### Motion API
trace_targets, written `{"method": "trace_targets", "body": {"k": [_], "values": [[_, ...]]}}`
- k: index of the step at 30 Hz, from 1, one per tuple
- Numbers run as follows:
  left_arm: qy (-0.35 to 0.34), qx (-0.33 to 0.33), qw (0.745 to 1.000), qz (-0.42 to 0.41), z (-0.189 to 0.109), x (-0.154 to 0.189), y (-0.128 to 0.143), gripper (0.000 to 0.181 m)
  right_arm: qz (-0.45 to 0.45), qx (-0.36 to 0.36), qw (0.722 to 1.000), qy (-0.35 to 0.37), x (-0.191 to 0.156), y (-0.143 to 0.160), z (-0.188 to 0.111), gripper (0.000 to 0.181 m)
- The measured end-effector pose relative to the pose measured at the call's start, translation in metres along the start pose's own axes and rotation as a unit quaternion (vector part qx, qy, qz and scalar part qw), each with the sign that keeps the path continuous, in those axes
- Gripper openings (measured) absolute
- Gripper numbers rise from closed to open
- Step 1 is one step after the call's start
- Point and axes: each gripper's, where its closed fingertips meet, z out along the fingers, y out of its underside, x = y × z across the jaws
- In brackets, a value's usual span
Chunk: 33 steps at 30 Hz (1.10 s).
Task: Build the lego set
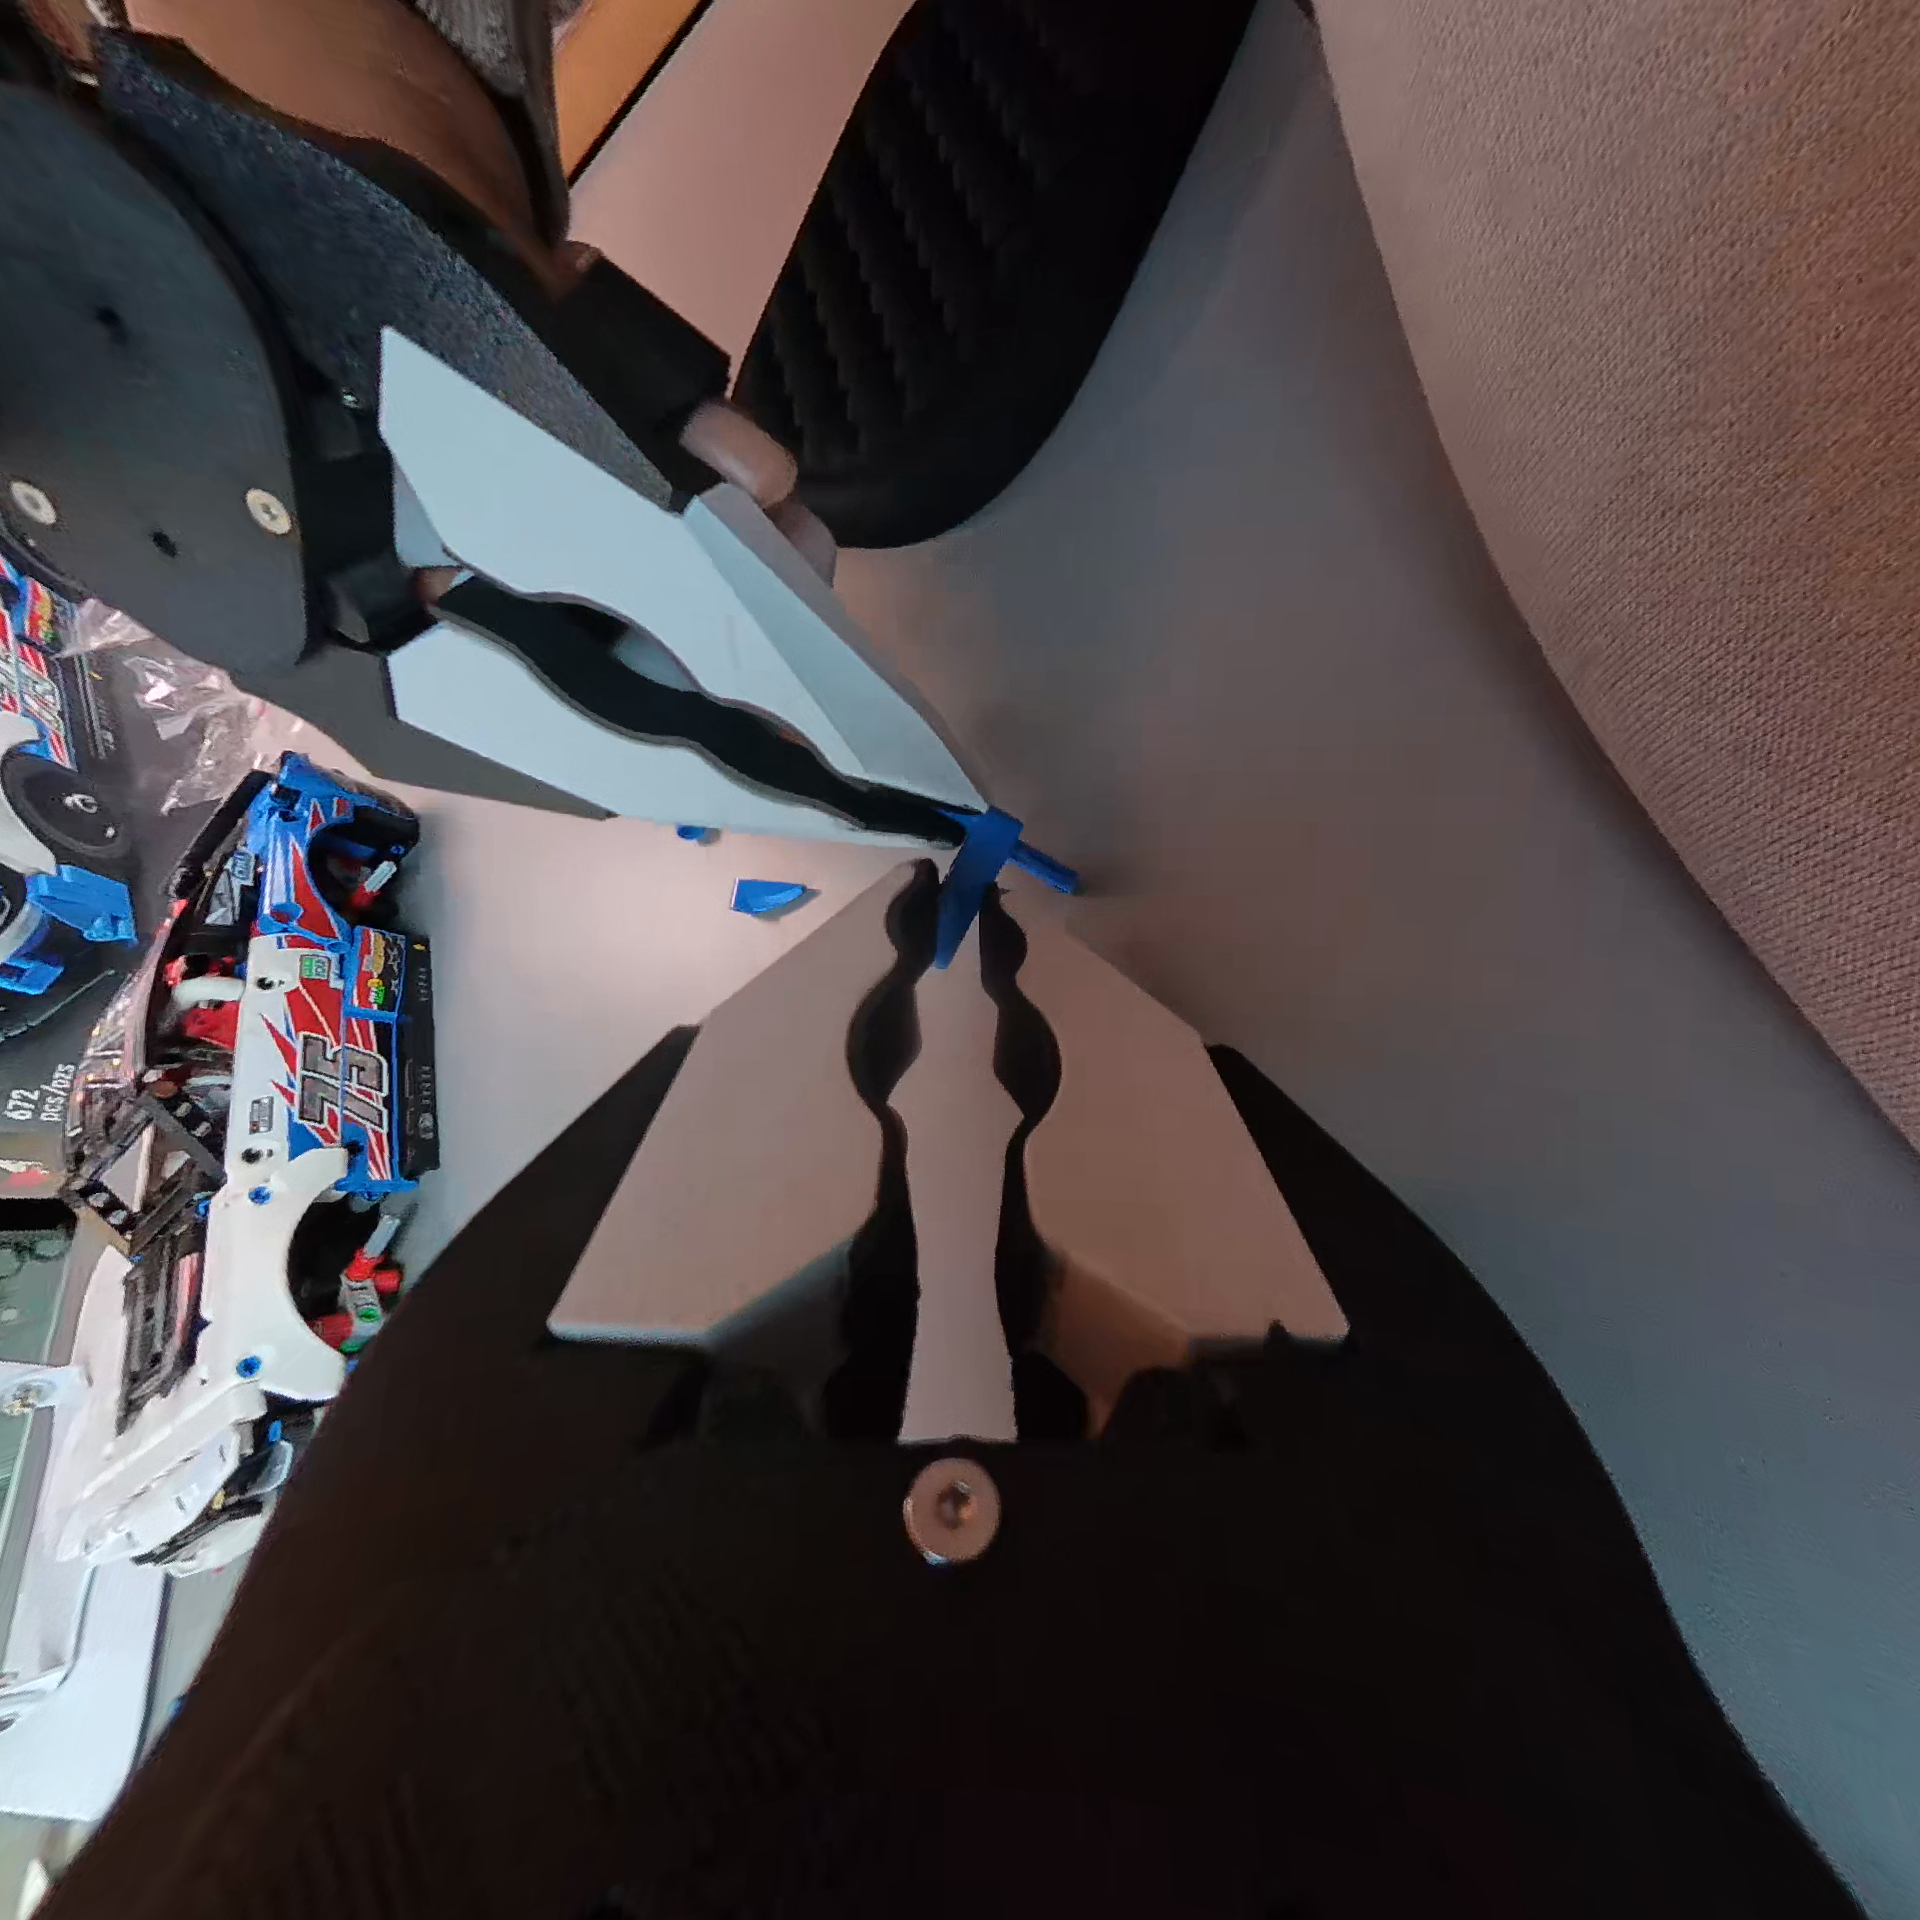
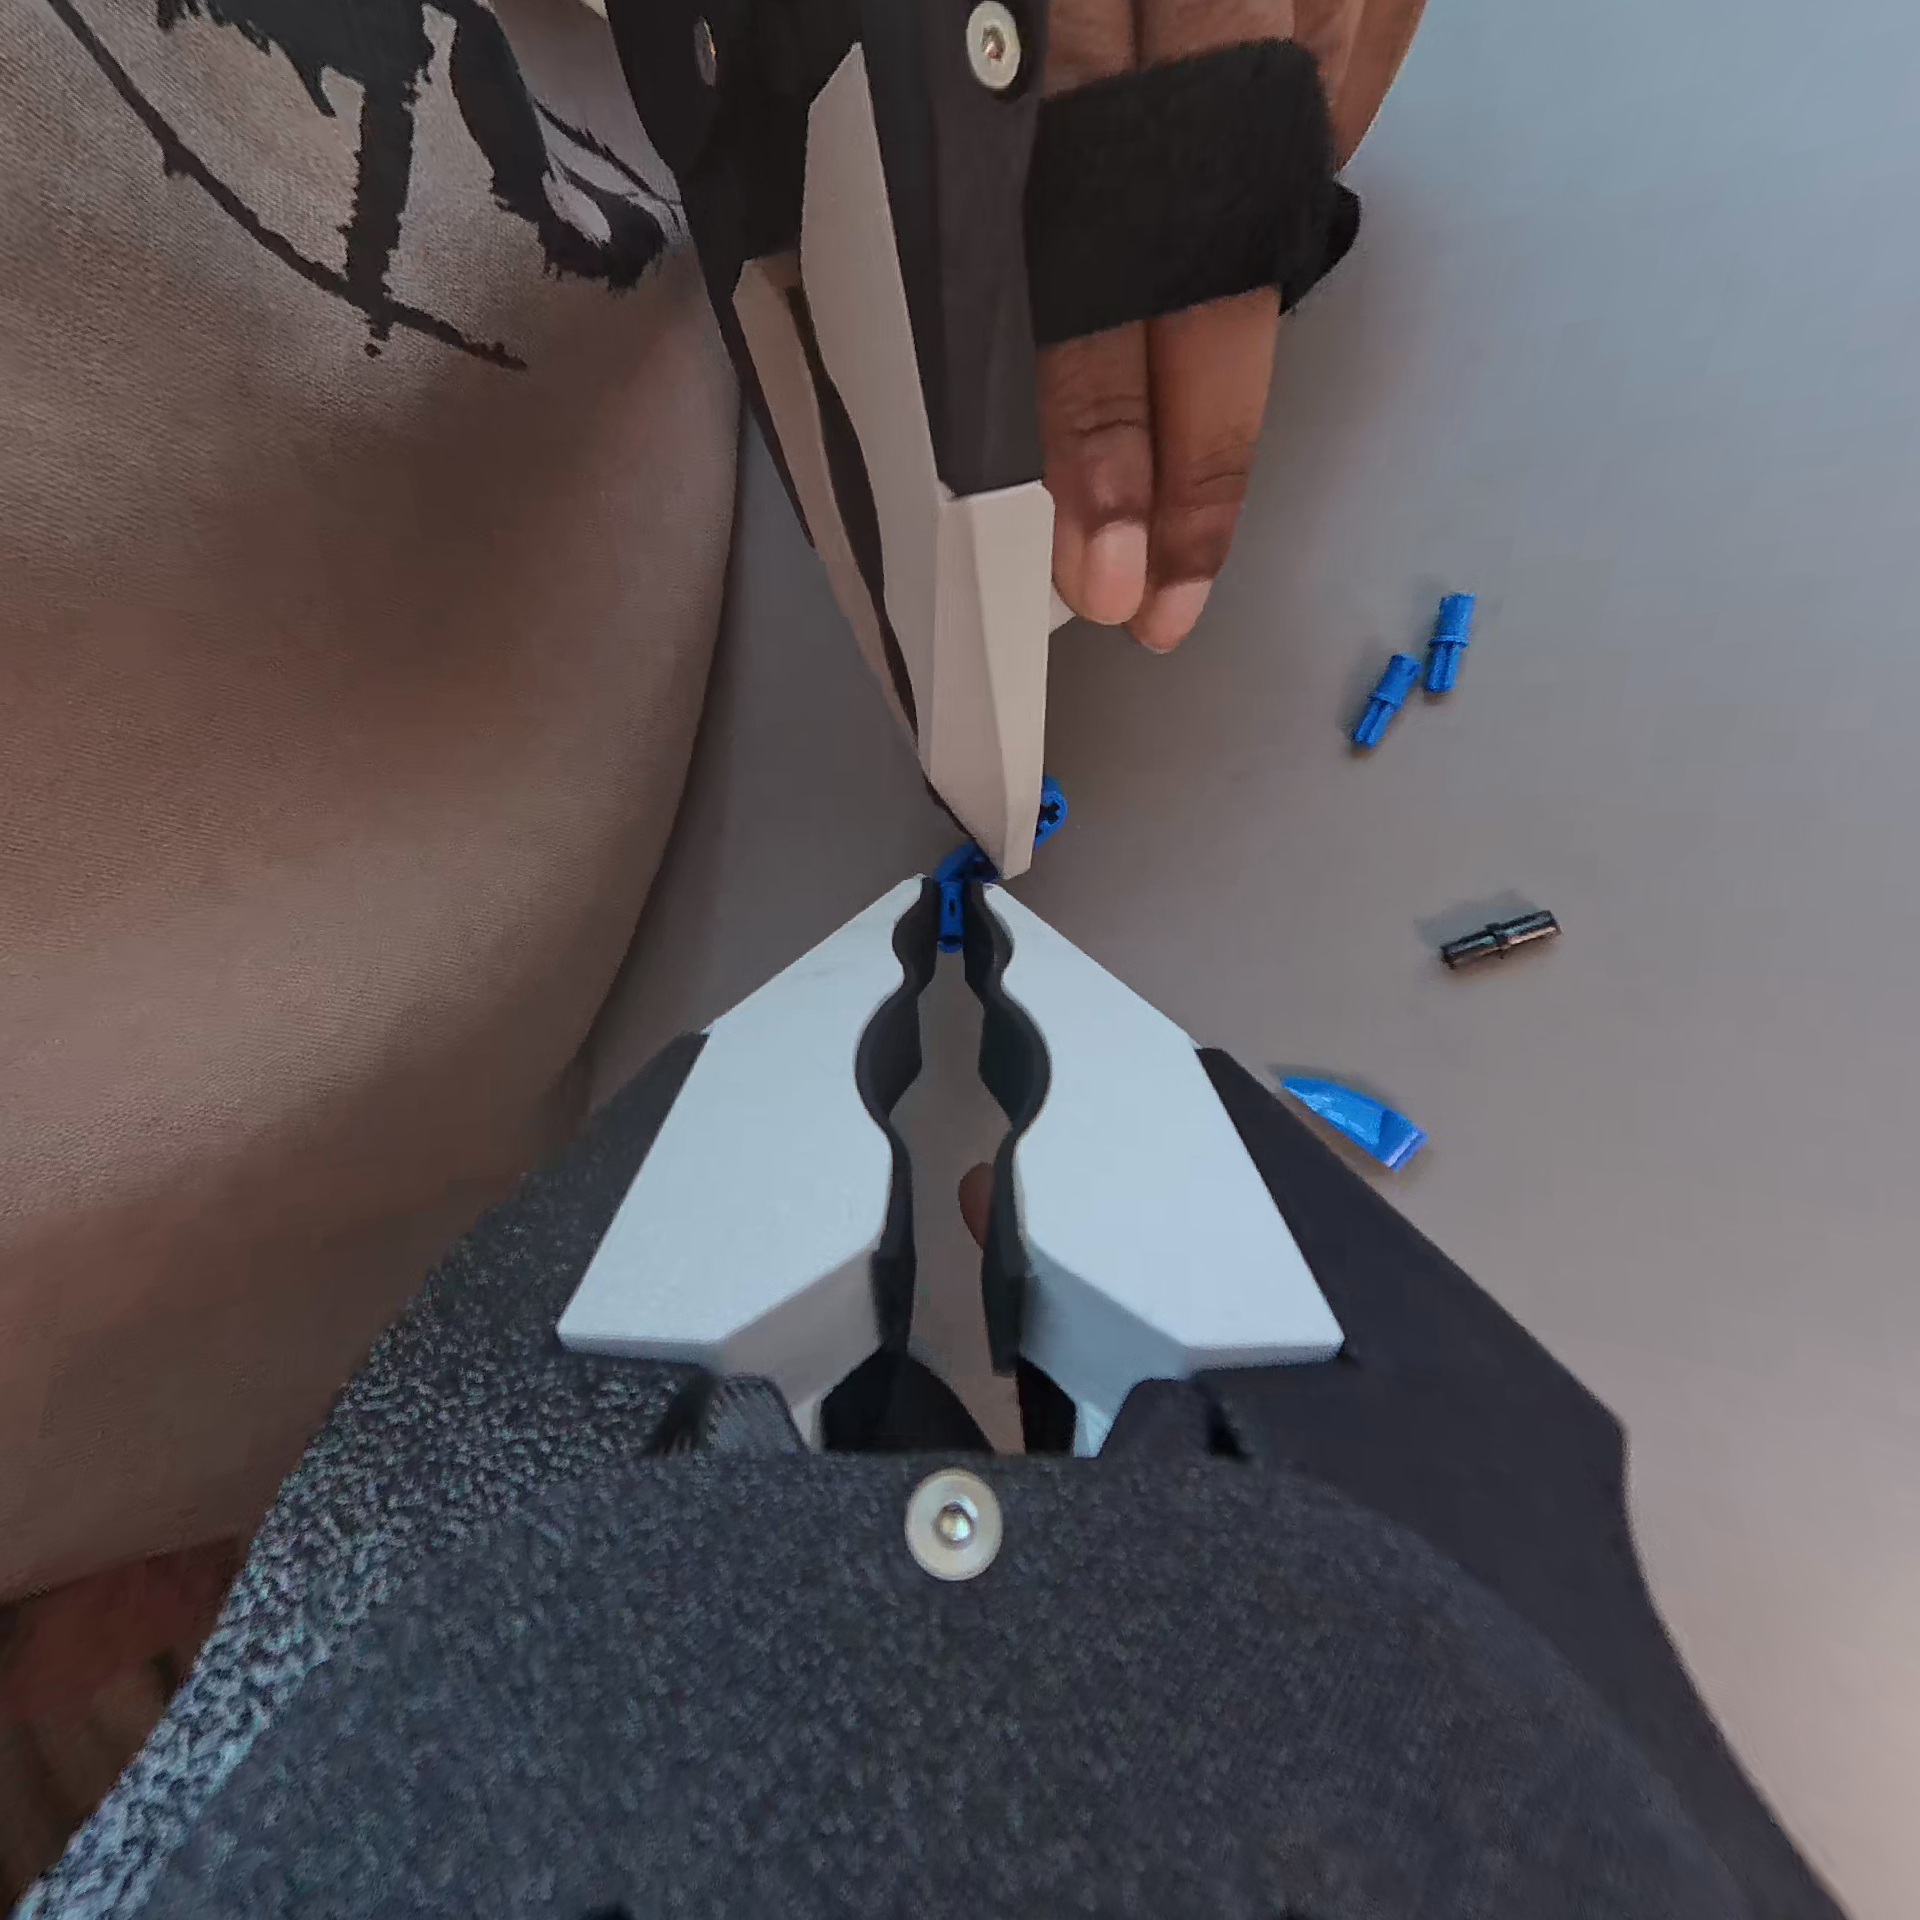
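Blue plastic is pinched at the meeting point of both tongs. In the left wrist view, the left tongs (image 1: 954,883) are pressed onto a flat blue lego beam (image 1: 971,883), which stands between their dark wavy pads. The right tongs (image 1: 961,821) come in from the upper left of that view, closed on a blue pin (image 1: 1044,862) that juts out of the beam at a right angle. The same joint is seen in the right wrist view: the right tongs (image 2: 951,896) are closed on the blue pin (image 2: 950,914), and the left tongs (image 2: 1013,847) reach down from above, with the blue beam (image 2: 1049,808) showing at their tip. A hand (image 2: 1153,416) under a black strap (image 2: 1174,187) is laid along the left tongs.

On the grey table (image 2: 1662,416), to the right of the tongs, two blue pins (image 2: 1415,665) lie side by side, a black pin (image 2: 1499,938) lies nearer, and a curved blue piece (image 2: 1356,1120) lies nearest. A beige printed garment (image 2: 312,727) fills the left of that view.

In the left wrist view a partly built white, blue and red lego car (image 1: 281,1122) lies on the table at the left, beside clear plastic bags (image 1: 145,675) and the set's box (image 1: 52,779).
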Motion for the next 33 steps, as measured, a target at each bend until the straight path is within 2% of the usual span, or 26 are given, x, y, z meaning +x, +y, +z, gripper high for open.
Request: {"method": "trace_targets", "body": {"k": [1, 3, 6, 9, 11, 14, 17, 19, 27, 30, 33], "values": [[0.006, 0.005, 1.0, -0.011, 0.0, 0.001, 0.0, 0.007, 0.012, 0.016, 1.0, -0.006, -0.001, -0.001, 0.001, 0.002], [0.014, 0.008, 0.999, -0.031, -0.001, 0.002, 0.001, 0.006, 0.036, 0.053, 0.998, -0.006, 0.001, -0.003, 0.0, 0.004], [0.018, 0.011, 0.997, -0.075, -0.001, -0.005, 0.004, 0.006, 0.008, 0.113, 0.993, 0.034, 0.004, -0.012, -0.011, 0.019], [0.025, 0.019, 0.988, -0.15, -0.005, -0.014, 0.007, 0.006, -0.056, 0.137, 0.979, 0.141, 0.012, -0.011, -0.021, 0.036], [0.029, 0.017, 0.983, -0.179, -0.006, -0.016, 0.011, 0.006, -0.084, 0.169, 0.961, 0.202, 0.013, -0.015, -0.025, 0.036], [0.044, 0.036, 0.977, -0.206, -0.007, -0.017, 0.006, 0.006, -0.081, 0.206, 0.94, 0.257, 0.017, -0.02, -0.029, 0.035], [0.046, 0.043, 0.975, -0.212, -0.008, -0.018, 0.002, 0.006, -0.078, 0.2, 0.939, 0.268, 0.02, -0.019, -0.029, 0.032], [0.046, 0.047, 0.974, -0.215, -0.009, -0.018, -0.001, 0.006, -0.086, 0.189, 0.94, 0.271, 0.019, -0.02, -0.026, 0.022], [0.062, 0.062, 0.963, -0.254, -0.017, -0.016, -0.007, 0.005, -0.126, 0.167, 0.933, 0.294, 0.012, -0.026, -0.024, 0.021], [0.064, 0.058, 0.965, -0.247, -0.017, -0.013, -0.005, 0.005, -0.124, 0.167, 0.931, 0.299, 0.012, -0.025, -0.022, 0.021], [0.04, 0.058, 0.975, -0.211, -0.018, -0.018, -0.003, 0.006, -0.097, 0.199, 0.926, 0.307, 0.016, -0.028, -0.026, 0.022]]}}
